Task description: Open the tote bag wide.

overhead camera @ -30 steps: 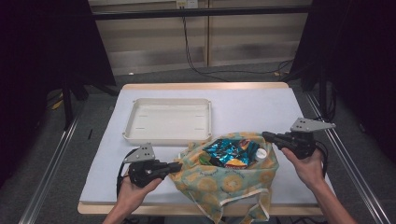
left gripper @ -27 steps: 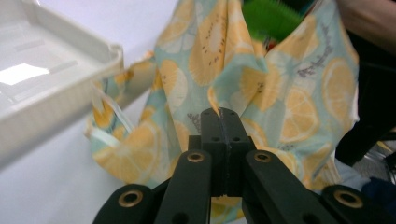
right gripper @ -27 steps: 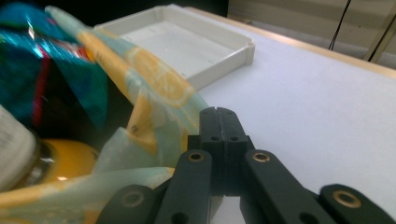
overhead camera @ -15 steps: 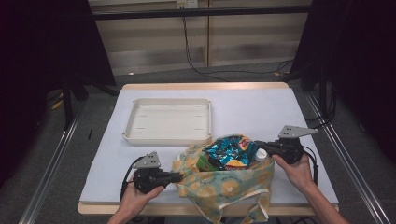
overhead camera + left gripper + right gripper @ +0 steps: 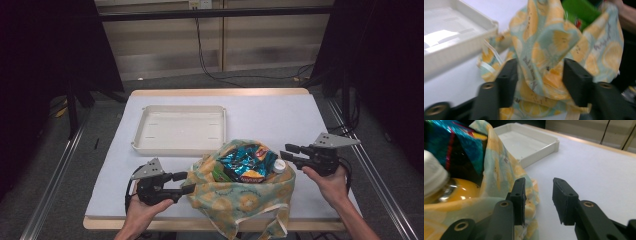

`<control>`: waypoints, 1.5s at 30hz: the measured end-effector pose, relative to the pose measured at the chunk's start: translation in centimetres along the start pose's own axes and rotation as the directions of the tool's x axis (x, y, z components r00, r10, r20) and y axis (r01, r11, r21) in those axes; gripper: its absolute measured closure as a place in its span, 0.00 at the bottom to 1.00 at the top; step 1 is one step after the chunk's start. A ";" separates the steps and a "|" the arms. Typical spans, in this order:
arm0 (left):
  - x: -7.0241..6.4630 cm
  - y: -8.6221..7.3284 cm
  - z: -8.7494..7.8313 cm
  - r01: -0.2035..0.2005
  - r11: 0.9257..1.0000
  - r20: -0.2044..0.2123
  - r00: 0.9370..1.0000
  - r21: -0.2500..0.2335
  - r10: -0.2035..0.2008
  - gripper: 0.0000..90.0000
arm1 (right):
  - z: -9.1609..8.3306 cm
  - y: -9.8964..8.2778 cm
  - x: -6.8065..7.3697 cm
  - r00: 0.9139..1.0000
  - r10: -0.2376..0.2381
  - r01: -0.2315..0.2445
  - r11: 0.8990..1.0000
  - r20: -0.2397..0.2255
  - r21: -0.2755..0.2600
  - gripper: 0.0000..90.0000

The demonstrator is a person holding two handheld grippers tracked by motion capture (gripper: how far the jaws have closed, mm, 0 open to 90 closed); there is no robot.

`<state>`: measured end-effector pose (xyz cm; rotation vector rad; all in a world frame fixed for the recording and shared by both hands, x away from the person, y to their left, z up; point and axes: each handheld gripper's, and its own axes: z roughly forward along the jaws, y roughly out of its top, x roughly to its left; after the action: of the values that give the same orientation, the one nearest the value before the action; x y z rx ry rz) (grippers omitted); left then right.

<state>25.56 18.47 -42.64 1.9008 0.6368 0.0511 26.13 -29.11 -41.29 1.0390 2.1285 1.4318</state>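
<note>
At the near edge of the bench (image 5: 260, 112), just in front of the white tray (image 5: 180, 129), stands the lemon-print cloth bag (image 5: 240, 200) with its mouth gaping upward. Inside it lie a blue snack packet (image 5: 245, 162), something green beside that, and a white-capped bottle (image 5: 278, 165) of orange liquid against the wall farthest from the left gripper. The left gripper (image 5: 186, 182) sits at the bag's left wall, level, pointing across toward the other hand; its jaws have just been opening and now stand spread, with a fold of the bag's cloth bunched between the fingers (image 5: 506, 77), touching their faces but seemingly not clamped. The right gripper (image 5: 291, 152) hangs at the bag's opposite rim, beside the bottle cap, its jaws also just opened and now apart; the bag's hem lies against the outer side of one of its fingers (image 5: 520, 195) and the gap between them holds nothing. So the bag spans the space between both hands, its mouth running from one gripper to the other; the left is nearer a hold, already astride the cloth, while the right would need to shift inward over the rim
</note>
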 end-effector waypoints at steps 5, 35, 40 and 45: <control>-0.2 0.8 -0.8 0.000 0.999 -0.010 1.000 -0.041 -0.001 0.47 | -2.8 0.5 0.2 1.000 0.010 -0.010 0.999 -0.005 -0.053 0.65; 1.3 2.3 4.4 0.031 0.997 -0.020 0.999 0.065 -0.030 0.78 | -3.8 -3.6 7.3 0.948 -0.088 0.124 0.987 -0.305 0.098 1.00; 1.8 2.2 4.3 0.048 0.996 -0.021 0.999 0.079 -0.047 0.88 | -3.8 -4.9 6.8 0.946 -0.064 0.116 0.982 -0.317 0.147 1.00; 1.8 1.7 5.0 0.036 0.991 0.005 0.999 0.126 -0.036 0.99 | -2.9 -6.3 5.9 0.952 -0.030 0.104 0.968 -0.305 0.229 1.00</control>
<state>29.36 14.56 -43.74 2.0092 0.6831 -0.0193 18.09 -27.87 -45.24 0.8630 2.5841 1.3954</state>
